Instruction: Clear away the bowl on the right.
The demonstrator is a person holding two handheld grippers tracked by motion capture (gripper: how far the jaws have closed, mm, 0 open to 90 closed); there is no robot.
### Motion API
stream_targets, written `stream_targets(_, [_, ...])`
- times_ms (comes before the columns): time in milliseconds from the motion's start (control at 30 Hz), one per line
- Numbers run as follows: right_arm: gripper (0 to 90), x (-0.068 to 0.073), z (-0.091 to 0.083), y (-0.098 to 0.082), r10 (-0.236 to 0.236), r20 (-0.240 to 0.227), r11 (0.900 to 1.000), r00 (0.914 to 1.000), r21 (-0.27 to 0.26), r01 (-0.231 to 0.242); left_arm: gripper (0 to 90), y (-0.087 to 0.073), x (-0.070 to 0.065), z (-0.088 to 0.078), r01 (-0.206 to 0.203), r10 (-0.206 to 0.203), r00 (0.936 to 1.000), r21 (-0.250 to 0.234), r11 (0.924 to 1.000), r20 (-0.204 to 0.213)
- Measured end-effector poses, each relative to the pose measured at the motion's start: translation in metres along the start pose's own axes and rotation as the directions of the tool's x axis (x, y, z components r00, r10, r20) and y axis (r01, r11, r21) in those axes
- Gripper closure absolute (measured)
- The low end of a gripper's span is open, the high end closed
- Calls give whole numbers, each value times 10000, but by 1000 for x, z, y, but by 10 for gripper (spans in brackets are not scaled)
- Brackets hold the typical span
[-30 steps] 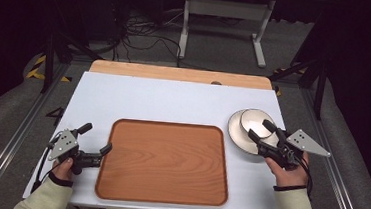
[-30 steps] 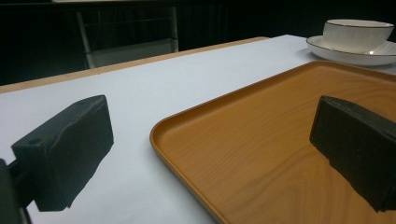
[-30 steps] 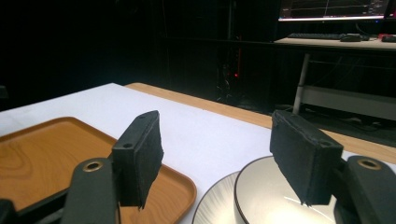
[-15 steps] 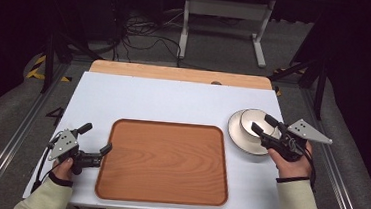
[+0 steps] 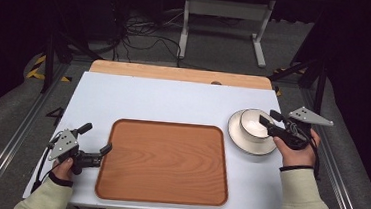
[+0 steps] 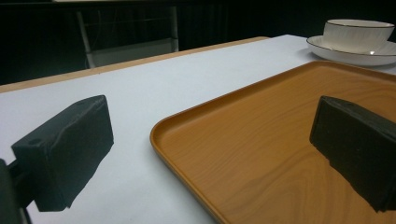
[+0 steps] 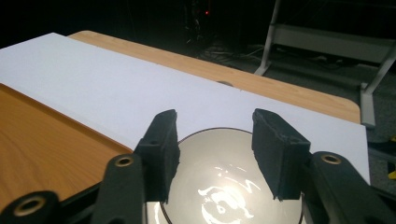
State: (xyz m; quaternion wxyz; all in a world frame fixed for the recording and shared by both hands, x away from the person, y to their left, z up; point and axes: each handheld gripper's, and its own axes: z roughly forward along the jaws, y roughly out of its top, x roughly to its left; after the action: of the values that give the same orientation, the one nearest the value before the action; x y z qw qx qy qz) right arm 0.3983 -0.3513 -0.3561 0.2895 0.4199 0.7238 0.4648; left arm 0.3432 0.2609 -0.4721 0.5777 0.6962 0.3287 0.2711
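White bowl (image 5: 253, 124) sits upright, mouth up, beneath right hand-held gripper's (image 5: 271, 122) closing, ungripping jaws.

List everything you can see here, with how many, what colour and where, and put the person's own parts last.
bowl: one, white, on the saucer, table's right side
saucer: one, white, dark-edged, right of the tray
tray: one, brown wood-look, table's near middle
table: one, white top, wooden far edge
metal stand: one, grey, on the floor beyond the table
right gripper: one, black, jaws open over the bowl, just been closing
left gripper: one, black, open, at the tray's left edge
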Motion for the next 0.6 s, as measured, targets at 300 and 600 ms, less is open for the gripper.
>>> stream_targets(300, [563, -9, 10, 11, 262, 602, 9931, 9978, 1124, -329, 2, 0, 0, 0, -26, 26, 10000, -7, 10000, -2])
stream_targets(600, [583, -19, 21, 12, 557, 1167, 9826, 9916, 1699, -752, 2, 0, 0, 0, 31, -31, 10000, 3, 10000, -29])
